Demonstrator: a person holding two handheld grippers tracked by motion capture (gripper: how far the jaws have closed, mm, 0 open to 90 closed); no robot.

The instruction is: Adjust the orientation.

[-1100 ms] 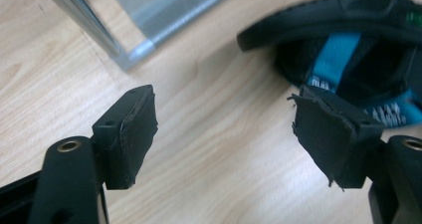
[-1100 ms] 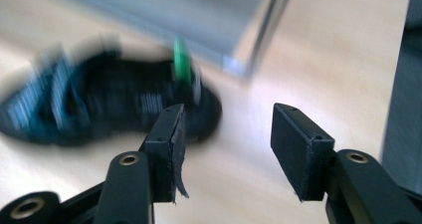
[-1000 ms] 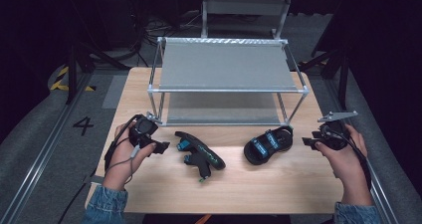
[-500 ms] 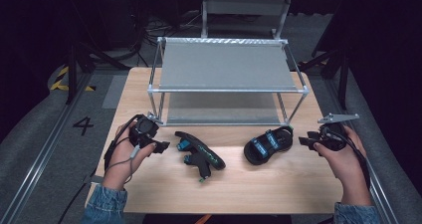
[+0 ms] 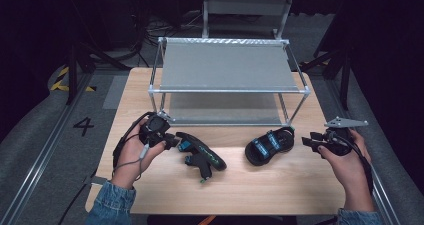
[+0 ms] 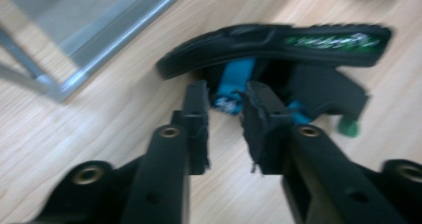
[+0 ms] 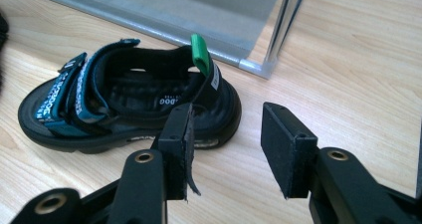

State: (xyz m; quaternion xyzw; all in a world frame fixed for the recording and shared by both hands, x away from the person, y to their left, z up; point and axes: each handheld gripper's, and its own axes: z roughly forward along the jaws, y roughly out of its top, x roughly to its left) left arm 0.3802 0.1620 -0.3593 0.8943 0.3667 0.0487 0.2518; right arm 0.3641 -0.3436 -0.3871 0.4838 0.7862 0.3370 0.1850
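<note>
Left sandal (image 5: 201, 156): on its side on the counter (image 5: 260, 190), in front of the rack's left corner.
Left tool (image 6: 226, 112): jaws just closing on the sandal's blue strap (image 6: 234, 82); contact unclear.
Right sandal (image 7: 124, 102): upright, before the rack's (image 5: 227, 80) right half.
Right tool (image 7: 226, 129): jaws apart, narrowing, empty, beside the right sandal's heel.

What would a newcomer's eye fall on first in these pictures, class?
Two small black sandals with blue straps on the wooden table: the left sandal lies on its side at the left gripper, whose jaws have just been closing around a blue strap. The right sandal stands upright before the open right gripper. Behind stands a metal rack.
</note>
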